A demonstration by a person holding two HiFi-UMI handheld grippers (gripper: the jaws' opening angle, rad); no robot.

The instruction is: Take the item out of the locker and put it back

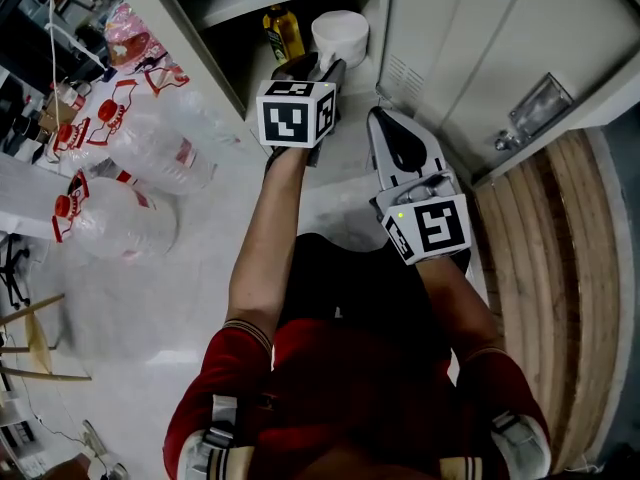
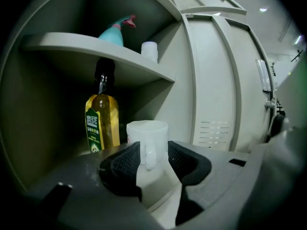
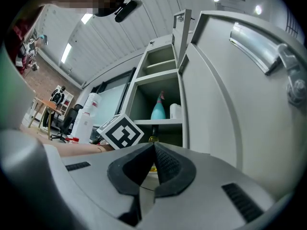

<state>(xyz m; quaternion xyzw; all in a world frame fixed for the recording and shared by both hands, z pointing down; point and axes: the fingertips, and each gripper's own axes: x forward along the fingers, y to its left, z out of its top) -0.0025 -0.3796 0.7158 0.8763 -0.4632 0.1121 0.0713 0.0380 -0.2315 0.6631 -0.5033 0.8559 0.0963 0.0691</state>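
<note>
A white mug [image 1: 340, 36] stands on the locker's lower floor, right of a yellow oil bottle [image 1: 284, 32]. My left gripper [image 1: 318, 68] reaches into that compartment. In the left gripper view the mug [image 2: 147, 133] sits upright with its handle facing me between the two pads of the left gripper [image 2: 153, 150]. The jaws stand open, with a small gap on each side of the handle. My right gripper [image 1: 385, 118] hangs outside the locker in front of the open door [image 1: 480, 48]. Its jaws [image 3: 154, 147] meet at the tips with nothing between them.
A shelf [image 2: 96, 47] above the mug carries a teal spray bottle [image 2: 115, 32] and a white container [image 2: 149, 51]. The oil bottle [image 2: 101, 121] stands close to the mug's left. Several big plastic water bottles [image 1: 130, 138] lie on the floor at left. Curved wooden slats [image 1: 545, 238] sit at right.
</note>
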